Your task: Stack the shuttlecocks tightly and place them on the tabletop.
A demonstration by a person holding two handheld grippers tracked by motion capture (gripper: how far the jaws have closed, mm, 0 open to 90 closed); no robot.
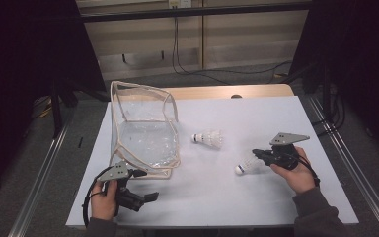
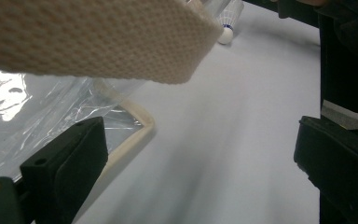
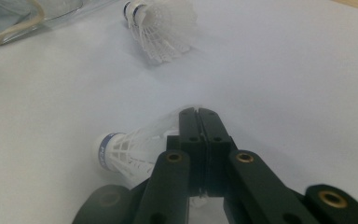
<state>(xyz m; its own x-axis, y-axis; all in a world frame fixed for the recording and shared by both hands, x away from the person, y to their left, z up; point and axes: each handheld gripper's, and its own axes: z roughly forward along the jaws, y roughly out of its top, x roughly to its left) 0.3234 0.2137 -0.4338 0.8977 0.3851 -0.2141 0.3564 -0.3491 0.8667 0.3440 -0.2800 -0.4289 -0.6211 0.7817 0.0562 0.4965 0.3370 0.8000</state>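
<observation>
Right gripper (image 3: 198,112) jaws clenched on shuttlecock (image 3: 121,154) skirt, second shuttlecock (image 3: 161,28) nearby, left gripper (image 2: 191,163) jaws released beside clear bag (image 1: 143,133)

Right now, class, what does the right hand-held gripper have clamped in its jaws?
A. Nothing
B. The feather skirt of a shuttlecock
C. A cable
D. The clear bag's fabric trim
B: in the right gripper view, the right hand-held gripper has its jaws pressed together on the white skirt of the near shuttlecock.
</observation>
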